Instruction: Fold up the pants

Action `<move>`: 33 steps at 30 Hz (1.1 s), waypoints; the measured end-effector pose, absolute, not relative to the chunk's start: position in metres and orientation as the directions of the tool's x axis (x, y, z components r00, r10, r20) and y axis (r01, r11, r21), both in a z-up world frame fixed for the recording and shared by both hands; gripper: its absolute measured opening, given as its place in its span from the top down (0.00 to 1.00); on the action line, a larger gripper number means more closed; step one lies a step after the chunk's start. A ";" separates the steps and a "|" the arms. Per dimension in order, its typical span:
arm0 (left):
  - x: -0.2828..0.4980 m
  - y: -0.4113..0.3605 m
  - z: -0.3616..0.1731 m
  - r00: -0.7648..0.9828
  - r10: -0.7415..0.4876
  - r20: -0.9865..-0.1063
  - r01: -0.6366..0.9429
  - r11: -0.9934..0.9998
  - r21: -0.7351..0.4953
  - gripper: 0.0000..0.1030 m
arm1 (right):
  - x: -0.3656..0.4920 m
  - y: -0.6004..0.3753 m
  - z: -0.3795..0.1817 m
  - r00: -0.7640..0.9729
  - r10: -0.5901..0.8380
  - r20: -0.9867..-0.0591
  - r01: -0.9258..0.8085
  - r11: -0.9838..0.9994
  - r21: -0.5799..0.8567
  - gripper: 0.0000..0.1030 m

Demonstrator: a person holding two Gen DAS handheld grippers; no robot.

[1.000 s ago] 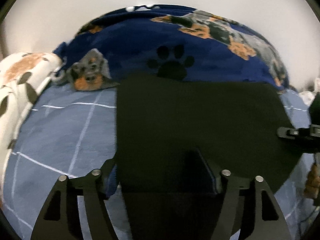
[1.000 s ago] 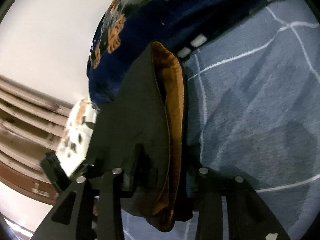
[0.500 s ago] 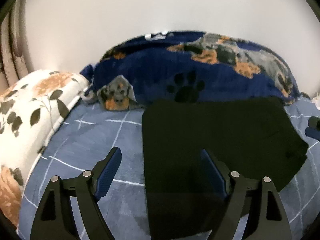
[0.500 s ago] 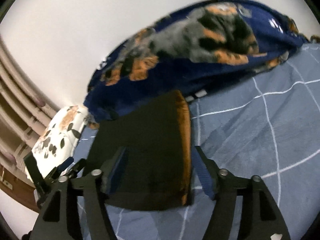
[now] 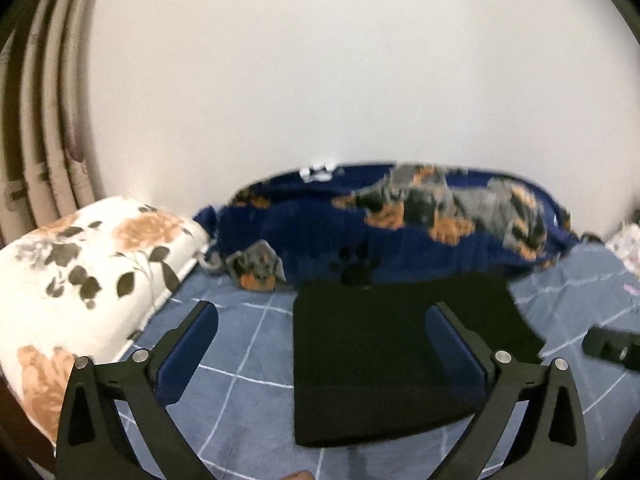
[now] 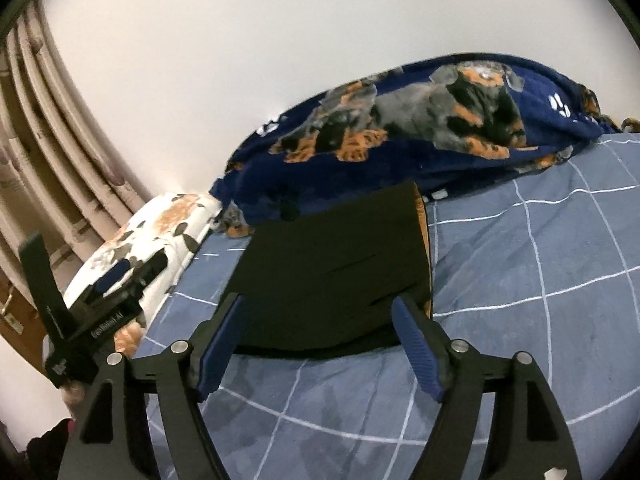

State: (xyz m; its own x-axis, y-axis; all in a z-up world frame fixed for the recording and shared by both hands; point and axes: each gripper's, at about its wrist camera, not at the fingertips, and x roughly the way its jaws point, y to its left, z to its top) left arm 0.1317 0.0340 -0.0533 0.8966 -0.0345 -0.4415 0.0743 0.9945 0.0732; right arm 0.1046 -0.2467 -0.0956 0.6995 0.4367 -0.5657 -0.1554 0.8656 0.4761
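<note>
The black pants [image 5: 384,356] lie folded into a flat rectangle on the blue checked bedspread [image 5: 248,364]. In the right wrist view the pants [image 6: 336,268] show an orange lining along their right edge. My left gripper [image 5: 320,344] is open and empty, raised above and in front of the pants' near edge. My right gripper [image 6: 316,344] is open and empty, raised just short of the pants' near edge. The left gripper also shows in the right wrist view [image 6: 120,276], and part of the right gripper shows at the right edge of the left wrist view [image 5: 612,346].
A dark blue dog-print blanket [image 5: 400,224] is bunched along the wall behind the pants. A white floral pillow [image 5: 80,280] lies at the left. Curtains [image 6: 48,152] hang at the far left. A white wall [image 5: 320,80] rises behind the bed.
Both grippers let go of the pants, opened wide and pulled back and up. The folded pants now lie flat on the bed.
</note>
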 end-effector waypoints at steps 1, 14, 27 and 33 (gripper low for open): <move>0.125 0.034 -0.045 0.902 -0.056 -0.429 0.086 0.995 0.050 0.00 | 0.099 -0.247 -0.090 0.704 0.435 -0.561 -0.162 0.868 0.469 0.28; 0.084 0.024 0.008 0.917 -0.133 -0.377 0.136 0.991 -0.018 0.00 | 0.053 -0.246 -0.051 0.759 0.429 -0.489 -0.210 0.873 0.441 0.23; 0.059 0.014 0.012 0.929 -0.124 -0.349 0.146 0.989 0.036 0.00 | 0.041 -0.245 -0.044 0.766 0.430 -0.477 -0.220 0.874 0.434 0.19; 0.055 0.013 0.011 0.926 -0.126 -0.356 0.148 0.988 0.035 0.00 | 0.037 -0.243 -0.044 0.770 0.425 -0.477 -0.218 0.876 0.429 0.18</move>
State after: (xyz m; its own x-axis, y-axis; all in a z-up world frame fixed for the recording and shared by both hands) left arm 0.0550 0.0128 0.0106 0.9261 -0.1257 -0.3556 0.1476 0.9884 0.0351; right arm 0.0366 -0.2432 -0.0441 0.7695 0.4251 -0.4766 -0.2181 0.8764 0.4294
